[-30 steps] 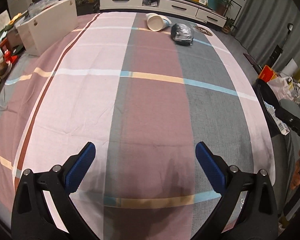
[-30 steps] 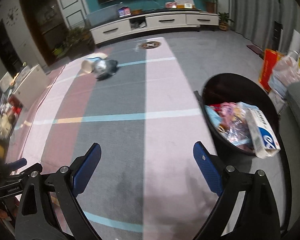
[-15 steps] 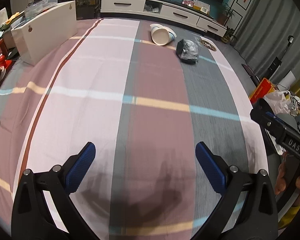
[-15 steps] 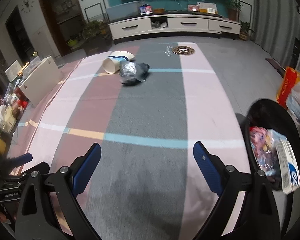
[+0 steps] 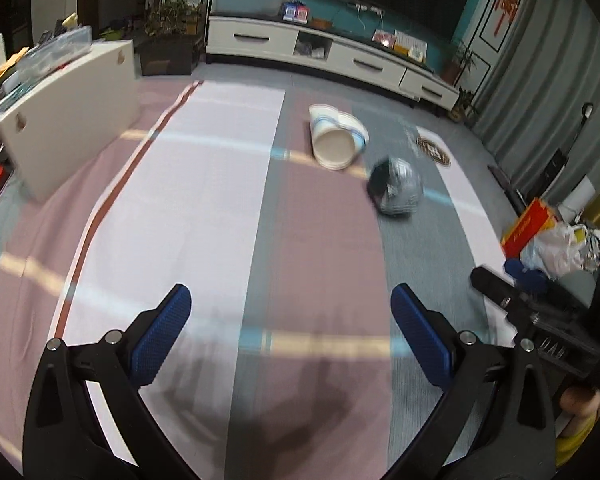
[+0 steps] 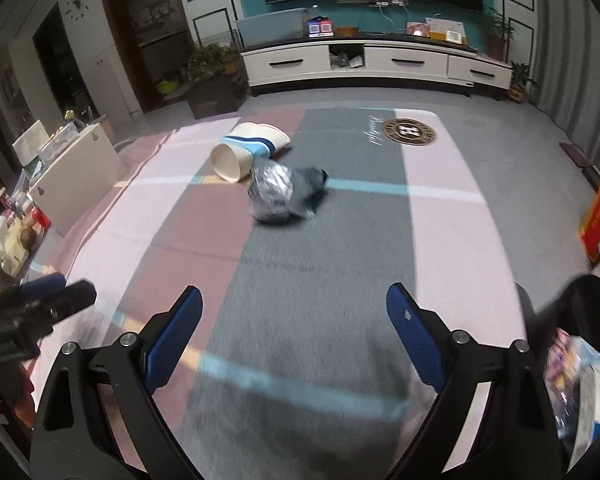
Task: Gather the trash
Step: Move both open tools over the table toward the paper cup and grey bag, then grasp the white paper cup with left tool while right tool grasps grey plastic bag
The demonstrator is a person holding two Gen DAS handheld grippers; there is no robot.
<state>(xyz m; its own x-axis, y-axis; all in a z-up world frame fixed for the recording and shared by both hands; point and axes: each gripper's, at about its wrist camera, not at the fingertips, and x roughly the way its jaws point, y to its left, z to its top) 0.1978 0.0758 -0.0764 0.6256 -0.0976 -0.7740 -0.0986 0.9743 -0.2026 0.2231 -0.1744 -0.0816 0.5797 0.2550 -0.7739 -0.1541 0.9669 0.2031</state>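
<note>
Both tools are empty: the left gripper [image 5: 288, 316] and the right gripper [image 6: 294, 318] each show their blue jaws spread wide over bare striped rug [image 6: 332, 264], with nothing between them. The trash left to collect lies upper centre of both views, well ahead of the jaws: a paper cup [image 5: 337, 143] on its side, open mouth toward the cameras, and a crumpled silver-and-dark wrapper [image 6: 278, 192] just beside it, the two looking close enough to touch in the right wrist view. The dark bin [image 6: 580, 344], already holding packaging, sits at the lower right edge of that view. The main risk, as I judge it, is the cup: lying on its side it can roll away if a jaw nudges its wall instead of straddling it, and thin paper will crush or pop out under a hard squeeze. The wrapper is light and slippery-looking, so a shallow pinch may catch only a fold and drop it on the way to the bin. With the two items so close, reaching for one could also knock the other aside. Both views are blurred, so fine alignment cannot be judged.
</note>
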